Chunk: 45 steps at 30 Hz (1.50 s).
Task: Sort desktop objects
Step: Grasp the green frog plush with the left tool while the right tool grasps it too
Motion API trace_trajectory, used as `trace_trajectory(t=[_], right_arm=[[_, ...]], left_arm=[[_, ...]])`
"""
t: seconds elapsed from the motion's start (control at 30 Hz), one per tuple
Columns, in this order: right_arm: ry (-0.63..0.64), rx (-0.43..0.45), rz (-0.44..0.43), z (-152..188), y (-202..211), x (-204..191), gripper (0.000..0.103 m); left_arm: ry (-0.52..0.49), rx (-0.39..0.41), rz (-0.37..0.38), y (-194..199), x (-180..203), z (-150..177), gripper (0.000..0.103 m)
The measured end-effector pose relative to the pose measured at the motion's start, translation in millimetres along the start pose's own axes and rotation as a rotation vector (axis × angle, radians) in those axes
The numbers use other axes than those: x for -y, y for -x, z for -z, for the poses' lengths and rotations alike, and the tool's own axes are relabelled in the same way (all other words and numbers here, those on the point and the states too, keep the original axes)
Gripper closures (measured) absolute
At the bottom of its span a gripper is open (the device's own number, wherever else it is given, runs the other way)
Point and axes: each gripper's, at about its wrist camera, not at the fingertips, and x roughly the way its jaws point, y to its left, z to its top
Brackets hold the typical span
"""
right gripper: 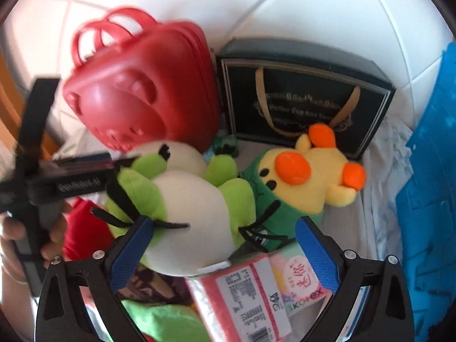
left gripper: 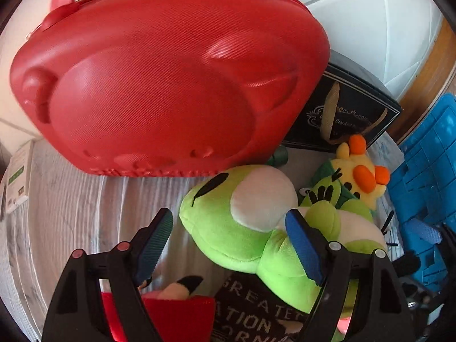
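Green plush frog (left gripper: 242, 228) lies lower right, between your wide-open left gripper (left gripper: 230, 245) jaws, long axis slanting; nothing held.

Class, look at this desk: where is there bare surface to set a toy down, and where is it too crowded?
Bare patch: the grey surface in front of the red case, left of the green plush. Crowded: the right side, where green plush, yellow duck, black box and blue crate sit packed together.

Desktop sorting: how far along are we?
Nothing looks sorted yet: green frog plush, yellow duck plush, red case and black gift box sit jumbled together. Left gripper and right gripper hover open, holding nothing. All sorting remains.
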Motion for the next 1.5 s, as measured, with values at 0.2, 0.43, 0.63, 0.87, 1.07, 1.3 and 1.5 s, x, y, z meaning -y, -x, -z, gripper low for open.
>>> trace_trajectory(t=[0.2, 0.43, 0.63, 0.87, 1.07, 1.3, 1.5], right_arm=[[0.042, -0.025, -0.111, 3.3, 8.1, -35.6, 0.039], [0.193, -0.031, 0.014, 23.3, -27.9, -50.7, 0.034], [0.192, -0.001, 0.110, 24.2, -7.2, 1.3, 0.051], [0.201, 0.003, 0.080, 31.3, -4.1, 0.7, 0.052], [0.226, 0.006, 0.094, 30.1, -1.8, 5.2, 0.058], [0.253, 0.006, 0.095, 43.9, 0.4, 12.4, 0.062], [0.324, 0.023, 0.108, 47.5, 1.3, 4.4, 0.062]], left_arm=[[0.019, -0.024, -0.037, 7.0, -12.1, 20.3, 0.022], [-0.059, -0.064, -0.067, 7.2, -2.4, 38.8, 0.022], [-0.093, -0.067, -0.049, 20.5, 6.5, 63.6, 0.022], [-0.135, 0.013, -0.083, 18.1, 16.7, 29.5, 0.022], [-0.248, 0.026, -0.072, 36.6, 32.1, 47.5, 0.022], [-0.261, 0.133, -0.056, 78.4, 33.9, 50.7, 0.007], [-0.241, 0.081, 0.044, 30.9, 47.6, 34.3, 0.007]])
